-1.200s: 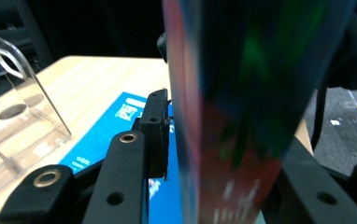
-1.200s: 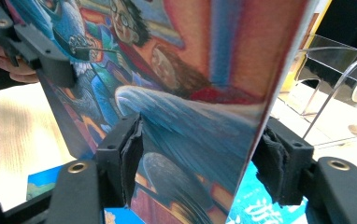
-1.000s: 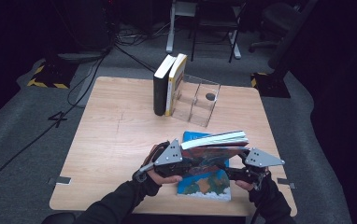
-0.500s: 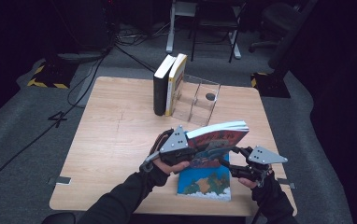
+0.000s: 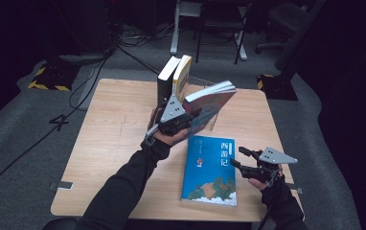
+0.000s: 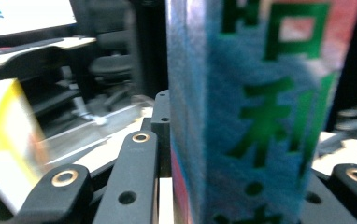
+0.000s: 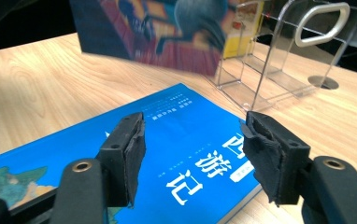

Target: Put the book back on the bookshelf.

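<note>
My left gripper (image 5: 190,120) is shut on a colourful book (image 5: 210,103), whose spine (image 6: 251,116) stands between its jaws; the jaws have just been closing on it. The book hangs tilted in the air in front of the clear stand (image 5: 213,125). A blue book (image 5: 210,167) lies flat on the table near the front edge. My right gripper (image 5: 237,156) is open at that book's right edge. In the right gripper view its pads (image 7: 132,149) stand apart just above the blue cover (image 7: 186,140), holding nothing.
A black book (image 5: 164,84) and a yellow-white book (image 5: 182,76) stand upright at the back of the wooden table (image 5: 114,134), left of the clear stand (image 7: 279,60). Chairs and cables are on the dark floor beyond.
The left gripper has lifted the colourful book off the blue one and carried it up and away toward the stand. The right gripper has drawn back slightly to the blue book's right edge.
</note>
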